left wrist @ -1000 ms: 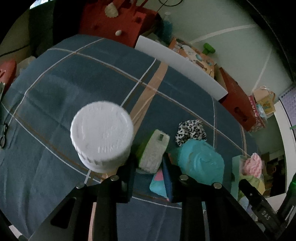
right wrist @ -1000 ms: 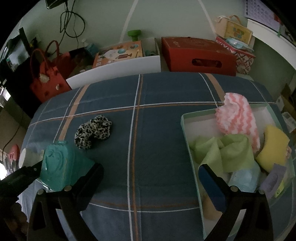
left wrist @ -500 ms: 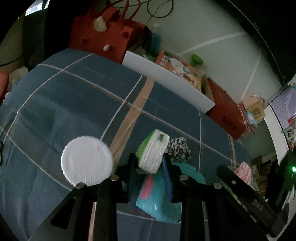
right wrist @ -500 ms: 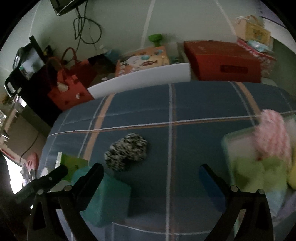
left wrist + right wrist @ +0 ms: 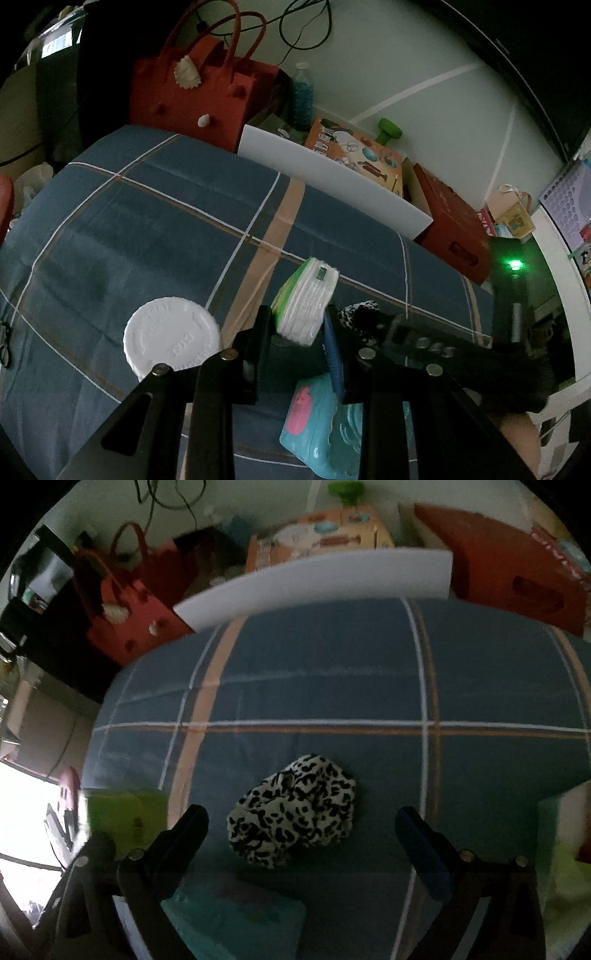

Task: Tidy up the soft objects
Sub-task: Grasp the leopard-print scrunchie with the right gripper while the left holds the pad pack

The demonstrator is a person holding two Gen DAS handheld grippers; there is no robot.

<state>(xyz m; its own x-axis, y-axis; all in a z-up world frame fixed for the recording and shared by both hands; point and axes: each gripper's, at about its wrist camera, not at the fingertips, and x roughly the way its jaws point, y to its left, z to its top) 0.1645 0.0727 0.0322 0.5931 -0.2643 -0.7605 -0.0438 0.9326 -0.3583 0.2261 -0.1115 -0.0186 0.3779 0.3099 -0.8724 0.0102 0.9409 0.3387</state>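
Left gripper (image 5: 299, 325): fingers narrow, clamped on a small green-and-white tissue pack (image 5: 304, 297), held clear of the plaid cloth (image 5: 147, 229).
Right gripper (image 5: 301, 830): fingers wide, nothing between the pads; bracketing the leopard-print scrunchie (image 5: 293, 810), which lies flat on the cloth at centre of that view, not touched.
Progress: partway, by judgement. One soft item gripped, not yet stowed; scrunchie and teal wipes pack (image 5: 325, 424) left on the cloth.
Teal pack: at 6 o'clock from the tissue pack in the left view, just under the fingers; blurred at 7 o'clock in the right view.
Destination: only a blurred pale-green rim at 3 o'clock of the right view; contents cannot be told.
Not soft: white ribbed lid (image 5: 171, 338), at 9 o'clock from the held pack, resting on the cloth.
Surroundings: red handbag (image 5: 201, 96) at 11 o'clock, white board (image 5: 332, 186) and red box (image 5: 452, 229) along the far edge.
Obstacles: both tools crowd the same corner; right gripper's black body passes just beside the left fingers, a likely bump risk.
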